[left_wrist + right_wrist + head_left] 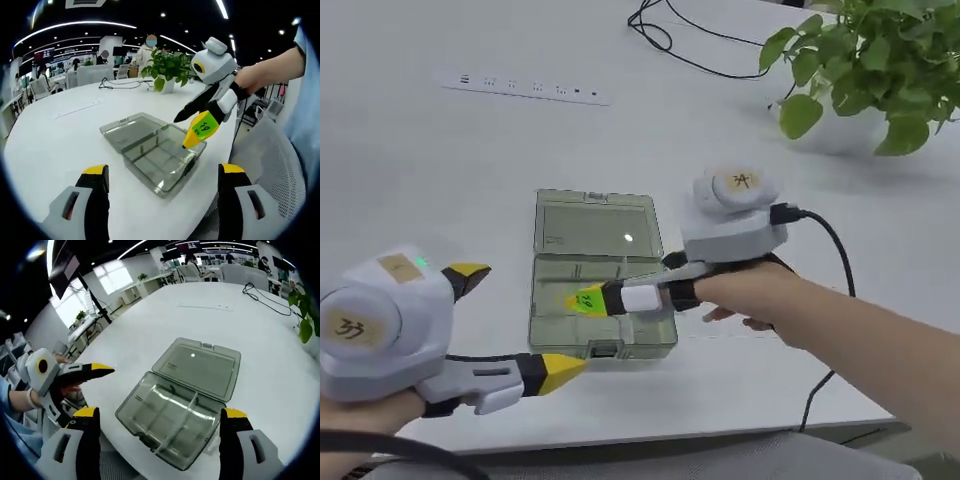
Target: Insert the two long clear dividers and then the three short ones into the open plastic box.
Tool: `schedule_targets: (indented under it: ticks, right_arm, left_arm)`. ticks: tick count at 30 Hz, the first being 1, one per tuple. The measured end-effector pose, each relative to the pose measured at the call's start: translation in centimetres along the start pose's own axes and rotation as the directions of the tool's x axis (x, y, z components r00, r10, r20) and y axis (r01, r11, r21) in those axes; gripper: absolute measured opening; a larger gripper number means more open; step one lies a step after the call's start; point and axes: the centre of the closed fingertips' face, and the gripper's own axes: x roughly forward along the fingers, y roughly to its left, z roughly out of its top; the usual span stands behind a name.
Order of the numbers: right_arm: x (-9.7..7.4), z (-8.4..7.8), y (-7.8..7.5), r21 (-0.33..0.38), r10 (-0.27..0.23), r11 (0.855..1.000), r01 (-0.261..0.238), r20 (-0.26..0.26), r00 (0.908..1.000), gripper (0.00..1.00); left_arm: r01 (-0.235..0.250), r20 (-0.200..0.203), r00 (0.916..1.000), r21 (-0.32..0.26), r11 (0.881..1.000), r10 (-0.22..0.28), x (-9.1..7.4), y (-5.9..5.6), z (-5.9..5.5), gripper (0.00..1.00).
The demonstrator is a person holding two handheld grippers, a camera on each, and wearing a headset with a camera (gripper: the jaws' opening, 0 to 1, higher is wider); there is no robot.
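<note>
The open plastic box (590, 225) lies at the middle of the head view, near the lower edge of the white counter (440, 160), lid flat toward the top of the frame. In the right gripper view, clear dividers (180, 415) appear seated in its tray; how many I cannot tell. The right gripper (160, 414) hovers over the tray, its fingers spread wide and empty. The left gripper (518, 320) hangs at lower left beside the box, fingers equally wide and holding nothing. The likely hazard is a finger dipping into the tray and knocking a seated divider out of its slot. A sideways nudge could also slide the light box toward the counter's edge.
</note>
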Motion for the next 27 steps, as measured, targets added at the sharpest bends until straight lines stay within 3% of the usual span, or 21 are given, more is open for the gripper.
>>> schedule_targets:
  ticks: [3,6,7,9,11,12,15,16,20,21,23,26,27]
  right_arm:
    - [-0.4,-0.4,-0.5,0.032,0.009,0.999,-0.009,0.011,0.9999,1.00]
    - [-1.1,-0.7,-1.1,-0.039,-0.009,0.999,0.010,0.028,0.9996,1.00]
    - [-1.2,-0.5,-1.1,-0.053,0.003,0.999,0.000,0.056,0.9984,1.00]
    - [-1.8,-1.0,-1.1,-0.023,0.010,1.000,-0.009,0.053,0.9985,1.00]
    - [-2.5,-0.4,-1.3,-0.030,0.026,0.999,-0.022,0.127,0.9916,1.00]
    - [-3.1,-1.1,-1.6,-0.024,0.013,1.000,-0.010,0.107,0.9941,1.00]
    - [-4.1,-1.7,-2.3,-0.047,0.018,0.999,-0.012,0.133,0.9910,1.00]
    - [-4.5,-1.6,-2.5,-0.072,0.030,0.997,-0.018,0.161,0.9866,1.00]
    - [-5.6,-2.2,-3.0,-0.101,0.033,0.995,-0.015,0.186,0.9819,1.00]
    - [-6.1,-1.8,-2.6,-0.130,0.060,0.991,-0.030,0.232,0.9710,1.00]
    - [-6.7,-2.4,-2.8,-0.126,0.054,0.992,-0.025,0.232,0.9713,1.00]
    - [-7.4,-2.8,-2.9,-0.143,0.072,0.989,-0.035,0.257,0.9639,1.00]
    - [-7.5,-3.4,-3.2,-0.149,0.059,0.989,-0.024,0.235,0.9702,1.00]
  left_arm:
    - [-0.012,-0.003,0.9999,-0.022,1.000,0.012,-0.1,0.3,-0.2,0.92]
    - [-0.026,-0.006,0.9996,-0.036,0.999,0.026,-0.3,0.7,-0.4,0.92]
    - [-0.033,-0.004,0.9995,-0.044,0.998,0.032,-0.4,0.9,-0.5,0.92]
    - [-0.040,-0.003,0.9992,-0.064,0.997,0.039,-0.6,1.2,-0.6,0.92]
    - [-0.055,-0.005,0.9985,-0.075,0.996,0.055,-0.8,1.7,-0.7,0.91]
    - [-0.064,-0.008,0.9980,-0.084,0.994,0.063,-0.9,2.0,-0.8,0.91]
    - [-0.081,-0.015,0.9967,-0.095,0.992,0.080,-1.2,2.6,-1.0,0.91]
    - [-0.091,-0.020,0.9958,-0.097,0.991,0.090,-1.3,2.9,-1.1,0.91]
    - [-0.118,-0.034,0.9927,-0.108,0.987,0.115,-1.7,4.0,-1.4,0.91]
    - [-0.129,-0.047,0.9912,-0.108,0.986,0.124,-1.8,4.3,-1.6,0.91]
    - [-0.141,-0.054,0.9892,-0.109,0.984,0.136,-2.0,4.9,-1.7,0.90]
    - [-0.161,-0.079,0.9852,-0.115,0.980,0.152,-2.1,5.8,-2.2,0.90]
    - [-0.168,-0.091,0.9832,-0.115,0.979,0.158,-2.2,6.2,-2.4,0.90]
